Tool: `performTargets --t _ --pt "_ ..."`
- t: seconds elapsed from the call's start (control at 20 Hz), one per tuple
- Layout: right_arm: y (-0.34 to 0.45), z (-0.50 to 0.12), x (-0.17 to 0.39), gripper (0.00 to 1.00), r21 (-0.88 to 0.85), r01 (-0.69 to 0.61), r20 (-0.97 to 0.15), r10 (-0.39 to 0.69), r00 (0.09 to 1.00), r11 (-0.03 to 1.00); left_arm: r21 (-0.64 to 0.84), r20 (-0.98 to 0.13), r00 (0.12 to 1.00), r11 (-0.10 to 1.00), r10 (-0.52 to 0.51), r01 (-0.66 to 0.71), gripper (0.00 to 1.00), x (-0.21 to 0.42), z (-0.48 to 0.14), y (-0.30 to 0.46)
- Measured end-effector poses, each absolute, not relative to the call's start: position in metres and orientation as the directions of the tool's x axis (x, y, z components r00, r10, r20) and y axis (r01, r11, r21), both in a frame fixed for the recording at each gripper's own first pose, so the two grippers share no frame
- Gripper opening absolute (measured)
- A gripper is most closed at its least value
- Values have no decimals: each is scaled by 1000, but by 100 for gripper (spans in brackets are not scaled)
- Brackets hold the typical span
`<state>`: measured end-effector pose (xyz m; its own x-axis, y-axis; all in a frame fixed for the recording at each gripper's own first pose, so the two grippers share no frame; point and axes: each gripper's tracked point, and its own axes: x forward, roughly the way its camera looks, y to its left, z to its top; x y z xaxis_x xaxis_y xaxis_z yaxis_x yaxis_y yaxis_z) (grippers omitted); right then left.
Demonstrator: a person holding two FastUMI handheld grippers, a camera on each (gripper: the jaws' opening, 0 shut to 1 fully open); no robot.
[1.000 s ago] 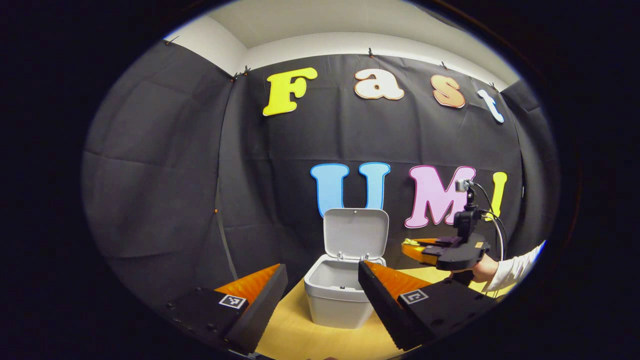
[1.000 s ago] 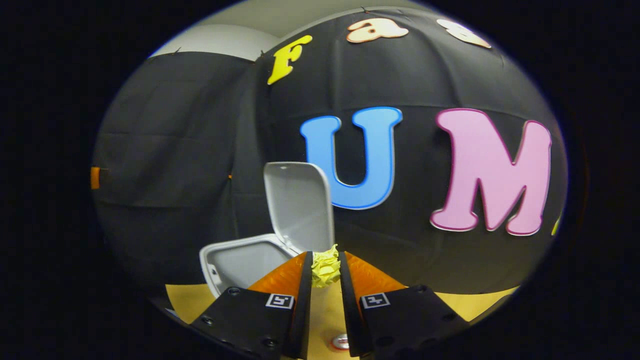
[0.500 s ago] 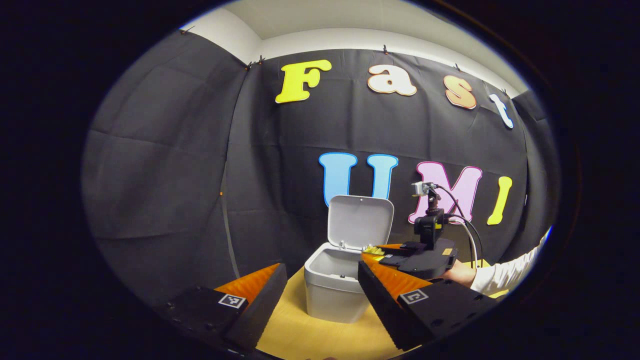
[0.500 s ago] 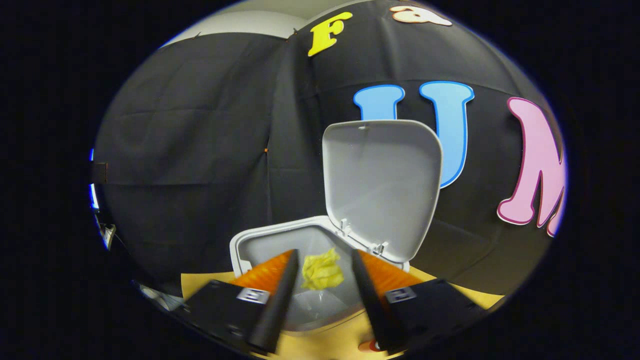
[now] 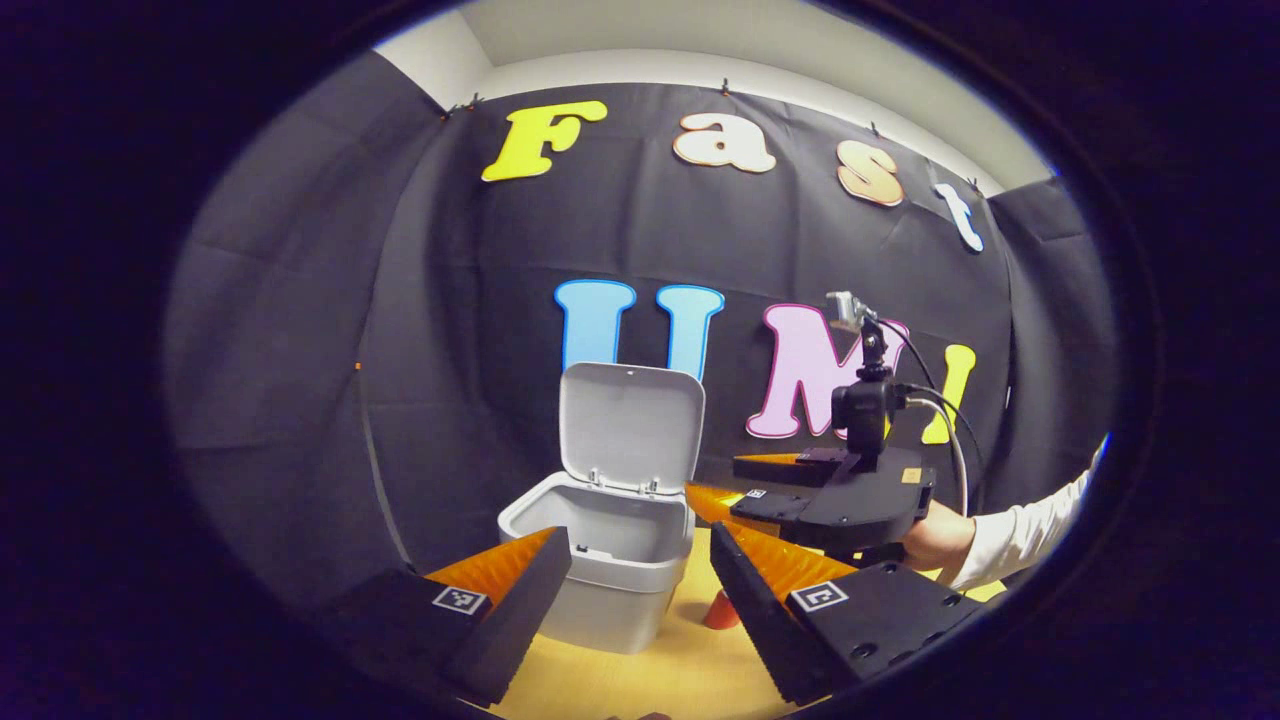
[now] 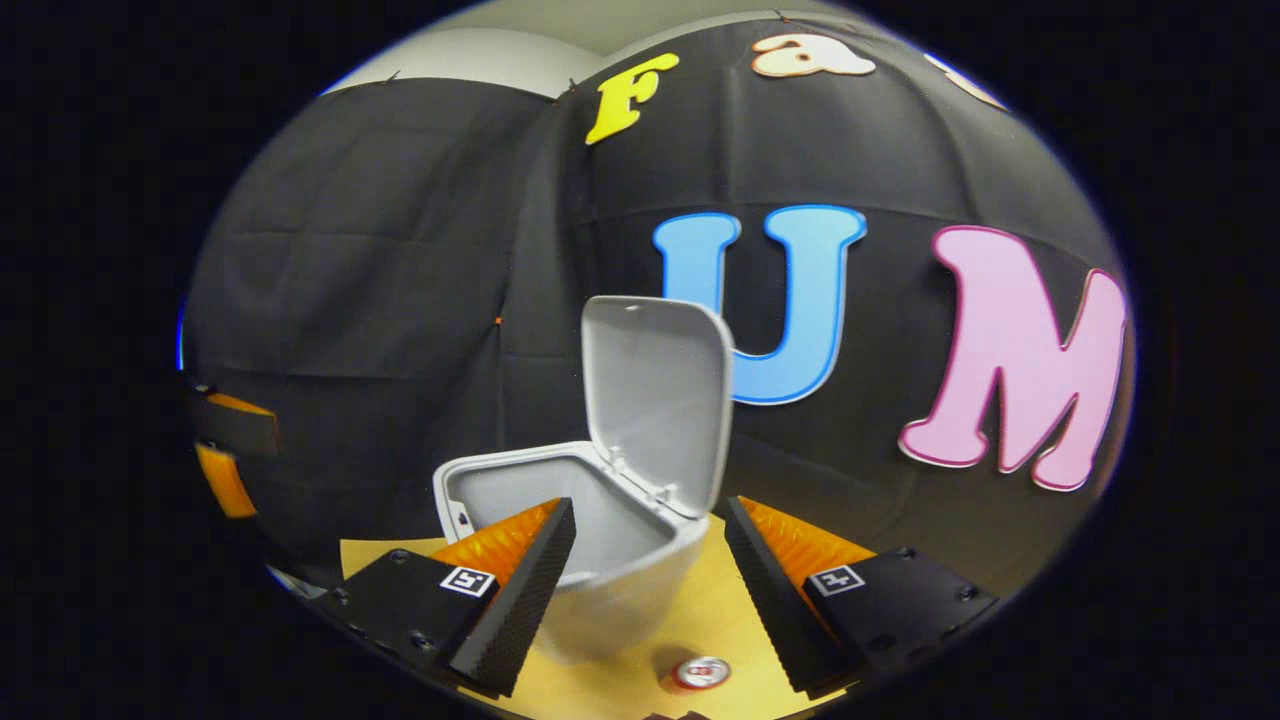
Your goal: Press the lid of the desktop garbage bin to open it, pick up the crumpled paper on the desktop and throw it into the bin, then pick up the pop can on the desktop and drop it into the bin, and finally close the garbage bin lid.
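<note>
A black cloth wall [image 5: 300, 330] hangs across the back of the left gripper view, creased in soft folds and pinned by small clips along its top edge, and the same cloth [image 6: 370, 250] covers most of the right gripper view. Above it, along the top of the left gripper view, runs a strip of pale wall and ceiling [image 5: 700, 40], which also shows as a light patch [image 6: 480, 55] at the upper left of the right gripper view. At the bottom of both views lies a light wooden tabletop [image 5: 640, 675], seen again at lower centre [image 6: 700, 620]
</note>
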<state>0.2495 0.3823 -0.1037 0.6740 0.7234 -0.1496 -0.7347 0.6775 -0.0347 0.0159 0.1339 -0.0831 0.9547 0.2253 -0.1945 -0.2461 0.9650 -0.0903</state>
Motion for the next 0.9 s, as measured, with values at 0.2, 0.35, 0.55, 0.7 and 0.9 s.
performTargets --t 0.2,0.35,0.55,0.7,0.9 --pt "317 -103 260 97 -39 -656 -173 642 747 753 -80 -192 976 990 101 -118 94 55 -113 83" --pt "267 -110 259 98 -47 -598 -205 578 790 800 -90 -207 978 994 37 -57 94 87 -151 53" --pt "205 -118 254 97 -101 -526 -249 490 835 845 -108 -258 966 994 -23 -5 94 127 -209 23" --pt "166 -126 248 97 -124 -476 -276 430 859 871 -110 -319 946 994 -52 18 95 147 -249 10" --pt "136 -139 243 97 -127 -430 -318 374 871 894 -108 -388 921 994 -46 5 96 175 -297 12"
